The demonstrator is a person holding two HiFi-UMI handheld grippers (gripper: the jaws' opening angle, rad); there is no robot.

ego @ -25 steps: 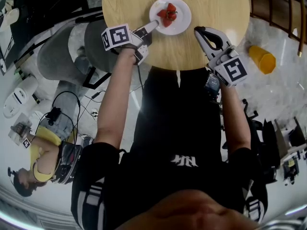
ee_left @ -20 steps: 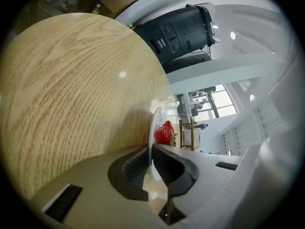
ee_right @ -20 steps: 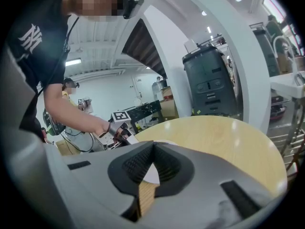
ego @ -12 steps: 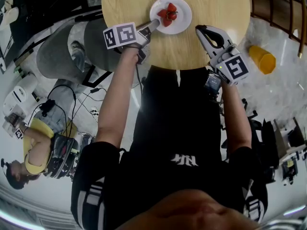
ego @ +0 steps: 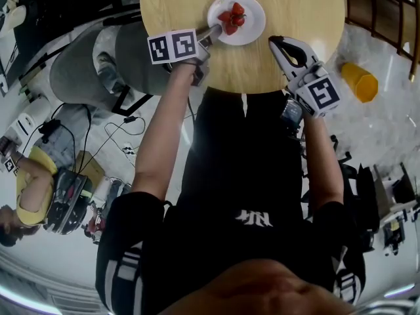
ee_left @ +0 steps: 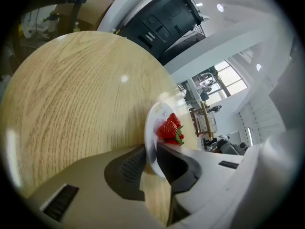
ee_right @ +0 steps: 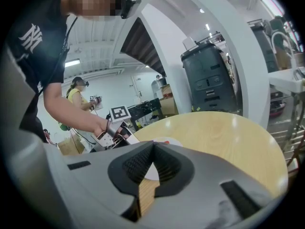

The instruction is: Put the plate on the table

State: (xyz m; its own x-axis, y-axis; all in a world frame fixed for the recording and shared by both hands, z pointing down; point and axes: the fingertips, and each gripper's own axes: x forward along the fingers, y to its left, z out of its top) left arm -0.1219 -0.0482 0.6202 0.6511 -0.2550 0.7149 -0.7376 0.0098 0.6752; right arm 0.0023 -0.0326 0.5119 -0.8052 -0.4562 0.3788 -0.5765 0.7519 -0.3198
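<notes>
**Left gripper lets go as the plate settles on the table**

Over the last second the left gripper [ego: 215,31] has rolled, so its marker cube now faces up more squarely. Its jaws have just been opening. The right gripper [ego: 274,42] has not moved.

The round white ceramic plate [ego: 252,20] lies flat on the round light-wood table [ego: 295,18], at twelve o'clock from the person and well in from the edge. The red strawberries [ego: 233,18] are heaped at its centre. Nothing has rolled off, which suggests it was set down level.

The left gripper reaches in from about seven o'clock of the plate. In its own view its fingertips [ee_left: 151,149] stand partly apart with the plate's [ee_left: 153,123] near rim between them. A gap shows beside one pad, so I judge that nothing is clamped any more. The rim was the natural place to hold, since it kept the jaws clear of the strawberries [ee_left: 169,128].

At about four o'clock of the plate and apart from it, the right gripper [ee_right: 152,147] hovers over the table edge. Its jaws are closed together on nothing, and it plays no part in this.

The task looks all but done. What remains is to draw the left jaws back off the rim without dragging the plate.
</notes>
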